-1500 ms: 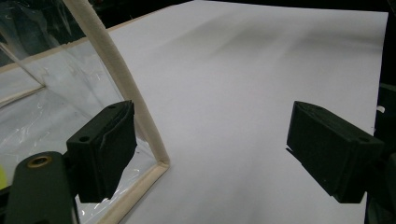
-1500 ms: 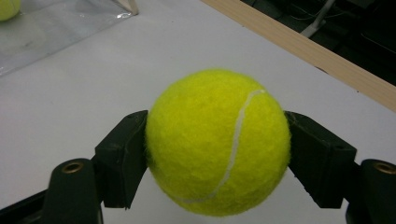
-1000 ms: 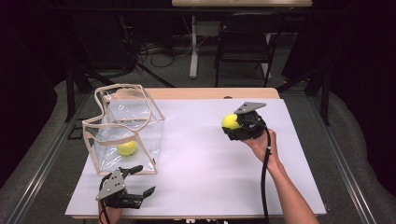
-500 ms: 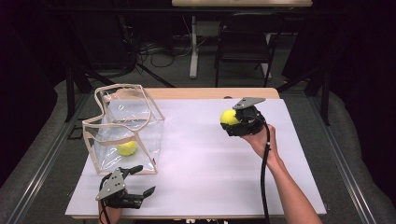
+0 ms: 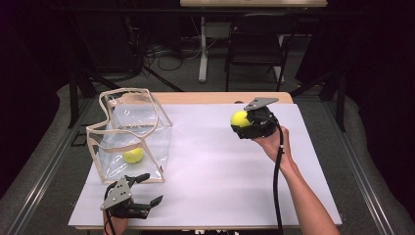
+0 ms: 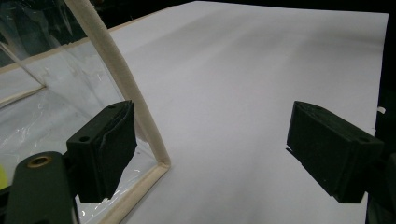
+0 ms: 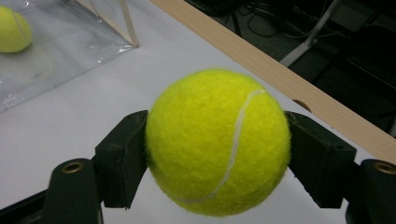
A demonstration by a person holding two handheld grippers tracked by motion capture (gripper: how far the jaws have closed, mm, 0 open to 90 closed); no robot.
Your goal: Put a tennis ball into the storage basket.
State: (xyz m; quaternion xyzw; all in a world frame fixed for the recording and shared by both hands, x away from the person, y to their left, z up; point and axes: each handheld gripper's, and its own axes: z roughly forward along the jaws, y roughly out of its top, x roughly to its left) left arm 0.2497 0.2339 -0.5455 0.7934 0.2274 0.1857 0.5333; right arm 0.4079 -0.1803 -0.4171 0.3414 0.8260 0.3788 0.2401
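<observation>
A yellow tennis ball (image 5: 240, 119) is clamped between the jaws of my right gripper (image 5: 243, 122), held in the air over the far right part of the white table (image 5: 210, 166). In the right gripper view the ball (image 7: 217, 140) is pressed by both pads (image 7: 123, 158). A second tennis ball (image 5: 132, 155) lies inside a clear, beige-trimmed bag (image 5: 147, 115) standing at the left. My left gripper (image 5: 151, 188) is open near the front left edge, just in front of the bag. Its view shows the bag's corner trim (image 6: 126, 88) beside its left jaw, with nothing between the jaws.
A wooden strip (image 5: 220, 98) runs along the table's far edge. Behind it on the floor stand a black chair (image 5: 257, 44), a table leg and cables. The right gripper's cable (image 5: 276, 186) hangs along the forearm.
My right gripper has risen slightly with the tennis ball in it. The left gripper and the bag have not moved.
</observation>
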